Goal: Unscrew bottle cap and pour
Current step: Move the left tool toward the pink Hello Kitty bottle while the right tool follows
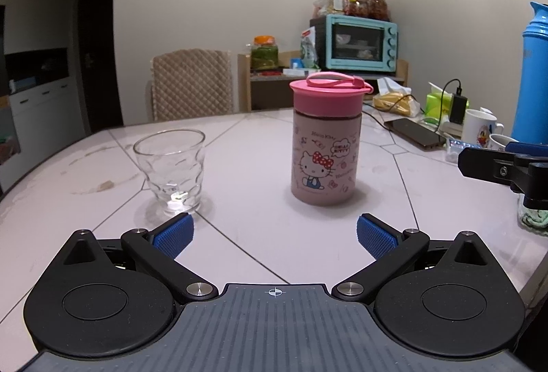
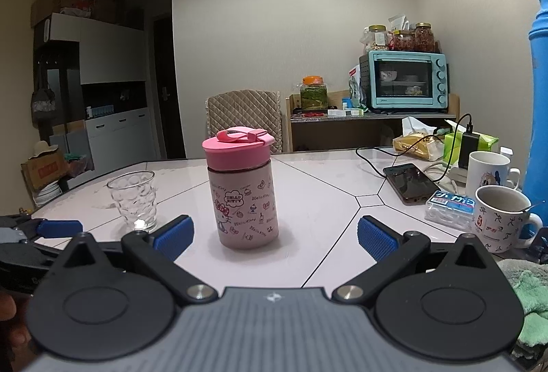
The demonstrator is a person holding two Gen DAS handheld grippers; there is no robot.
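Bottle (image 1: 324,146) capped, beside glass (image 1: 171,170)

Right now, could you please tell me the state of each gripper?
Left gripper: open, holding nothing.
Right gripper: open, holding nothing.

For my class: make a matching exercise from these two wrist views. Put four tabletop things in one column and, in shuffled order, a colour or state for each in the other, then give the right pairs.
Things
1. bottle cap
2. drinking glass
3. toaster oven
4. phone

Descriptions
A. clear and empty
B. pink, still on the bottle
C. dark, lying flat with a cable plugged in
D. turquoise, with jars on top

Pairs: 1-B, 2-A, 3-D, 4-C
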